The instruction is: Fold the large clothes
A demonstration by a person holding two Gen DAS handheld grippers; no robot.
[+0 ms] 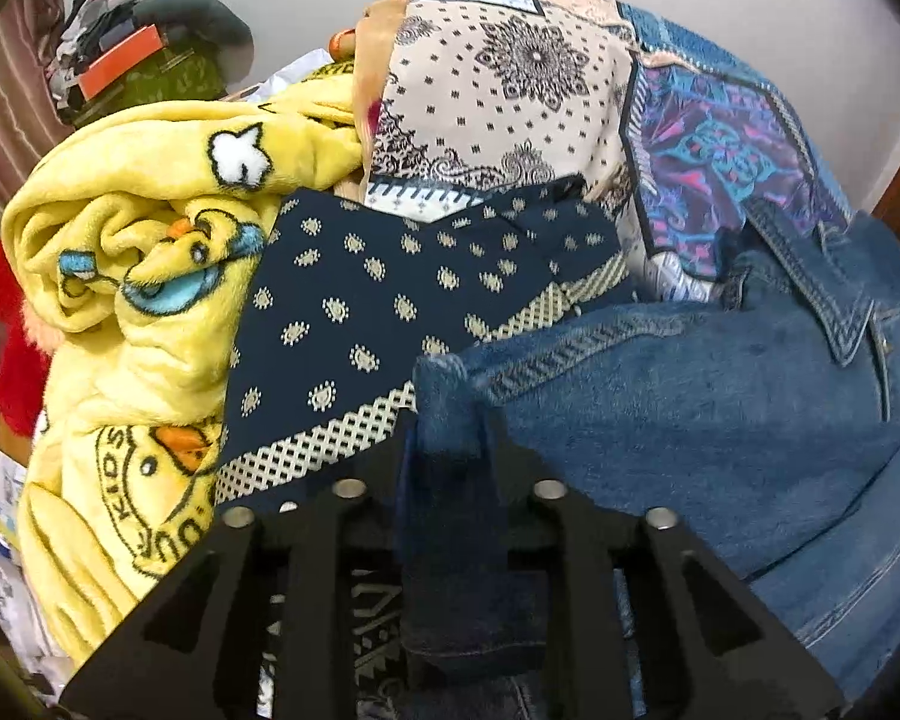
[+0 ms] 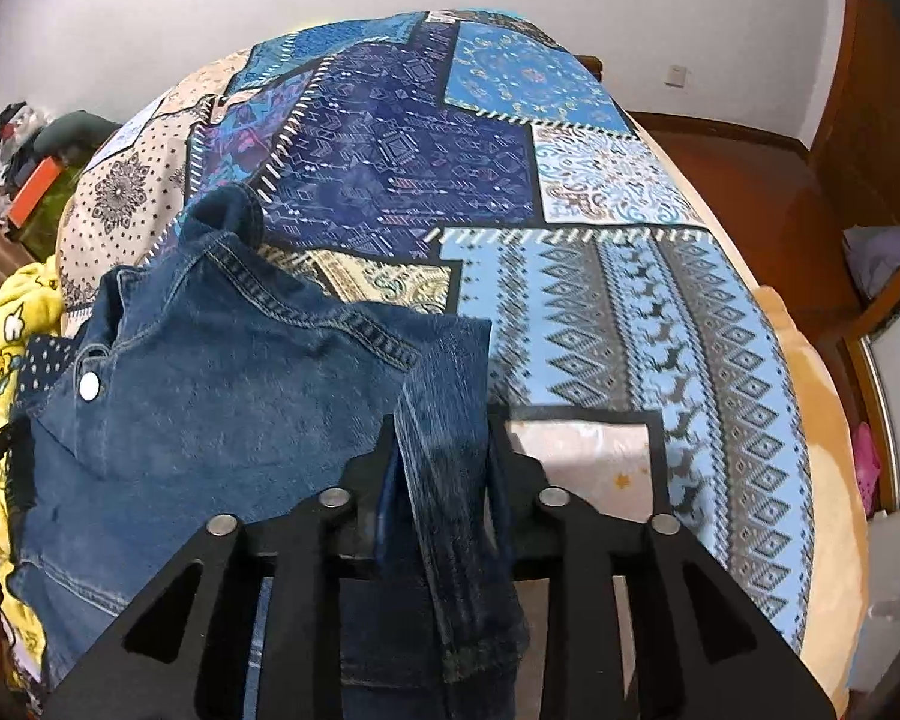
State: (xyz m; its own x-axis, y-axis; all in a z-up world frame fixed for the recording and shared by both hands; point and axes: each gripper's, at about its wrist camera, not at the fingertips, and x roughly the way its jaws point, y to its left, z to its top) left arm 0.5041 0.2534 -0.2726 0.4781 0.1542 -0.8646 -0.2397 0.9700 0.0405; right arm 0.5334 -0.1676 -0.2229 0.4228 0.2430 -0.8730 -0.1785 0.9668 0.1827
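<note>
- Left wrist view: left gripper (image 1: 450, 420) clenched on a fold of the blue denim jacket (image 1: 690, 420), which lies on the patchwork-print bed cover (image 1: 510, 90) beside a yellow fleece blanket (image 1: 138, 276) and a navy dotted cloth (image 1: 360, 300).
- Right wrist view: right gripper (image 2: 441, 426) grasps another fold of the jacket (image 2: 210, 396), near the bed cover's (image 2: 630, 312) left edge.

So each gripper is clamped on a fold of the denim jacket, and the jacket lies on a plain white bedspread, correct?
Not quite: the bedspread is a patchwork print of blue, navy and cream panels, not plain white, as the right wrist view shows. The rest holds: the left gripper and right gripper each pinch a fold of the denim jacket.
</note>
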